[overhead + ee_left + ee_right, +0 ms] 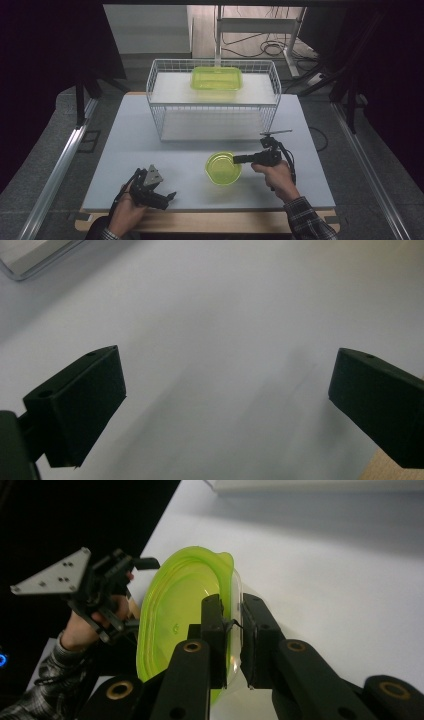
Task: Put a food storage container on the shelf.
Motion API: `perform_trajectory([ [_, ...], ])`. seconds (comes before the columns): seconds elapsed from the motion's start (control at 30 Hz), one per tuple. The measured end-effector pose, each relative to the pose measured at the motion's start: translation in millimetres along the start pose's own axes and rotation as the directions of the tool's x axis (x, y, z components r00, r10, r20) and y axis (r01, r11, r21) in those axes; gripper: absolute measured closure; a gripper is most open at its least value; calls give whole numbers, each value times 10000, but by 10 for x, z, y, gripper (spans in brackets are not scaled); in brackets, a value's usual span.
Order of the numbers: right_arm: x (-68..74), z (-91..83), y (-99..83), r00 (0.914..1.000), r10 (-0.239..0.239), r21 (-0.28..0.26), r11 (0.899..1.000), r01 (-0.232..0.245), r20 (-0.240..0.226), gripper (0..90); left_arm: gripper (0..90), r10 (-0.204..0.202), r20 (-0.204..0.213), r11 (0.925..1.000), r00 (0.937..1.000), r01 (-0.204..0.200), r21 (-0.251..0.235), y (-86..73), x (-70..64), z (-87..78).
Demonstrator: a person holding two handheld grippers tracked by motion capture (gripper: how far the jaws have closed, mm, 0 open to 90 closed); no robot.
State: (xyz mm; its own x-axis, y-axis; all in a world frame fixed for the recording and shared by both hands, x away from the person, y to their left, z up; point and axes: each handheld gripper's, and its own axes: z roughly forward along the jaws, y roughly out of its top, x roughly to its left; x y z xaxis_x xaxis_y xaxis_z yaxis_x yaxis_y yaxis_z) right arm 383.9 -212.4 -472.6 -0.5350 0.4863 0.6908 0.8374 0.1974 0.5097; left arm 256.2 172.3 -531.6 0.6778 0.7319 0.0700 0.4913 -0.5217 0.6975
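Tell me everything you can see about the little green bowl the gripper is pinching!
The green bowl is small, roundish and see-through, looking like shiny yellow-green plastic, with a thin rim and a little pouring lip on one side. Nothing shows inside it. It is at the near middle of the white table, in front of the wire basket. The right gripper has its two black jaws closed on the rim, one inside and one outside. Whether its bottom touches the table is unclear.

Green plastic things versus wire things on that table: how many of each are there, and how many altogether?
Green plastic: 2, the round bowl clamped at its rim by the right gripper, and the rectangular container on the rack's top shelf.
White wire: 1, the rack.
Total: 3.
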Motion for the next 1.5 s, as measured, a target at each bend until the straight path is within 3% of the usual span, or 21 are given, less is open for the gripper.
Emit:
perform_trajectory([
  [0.63, 209, -238, 275, 9996, -277, -989, 9947, 272, -40, 809, 15, -157, 108, 9998, 9998, 158, -133, 2, 6, -12],
  [1.0, 288, -379, 424, 9997, -218, -1574, 9873, 202, -85, 809, 14, -155, 104, 9998, 9998, 156, -122, 2, 5, -8],
  [1.5, 502, -546, 697, 9986, -531, -2093, 9765, 511, -40, 810, 14, -164, 123, 9998, 9998, 165, -123, 2, 11, -11],
])
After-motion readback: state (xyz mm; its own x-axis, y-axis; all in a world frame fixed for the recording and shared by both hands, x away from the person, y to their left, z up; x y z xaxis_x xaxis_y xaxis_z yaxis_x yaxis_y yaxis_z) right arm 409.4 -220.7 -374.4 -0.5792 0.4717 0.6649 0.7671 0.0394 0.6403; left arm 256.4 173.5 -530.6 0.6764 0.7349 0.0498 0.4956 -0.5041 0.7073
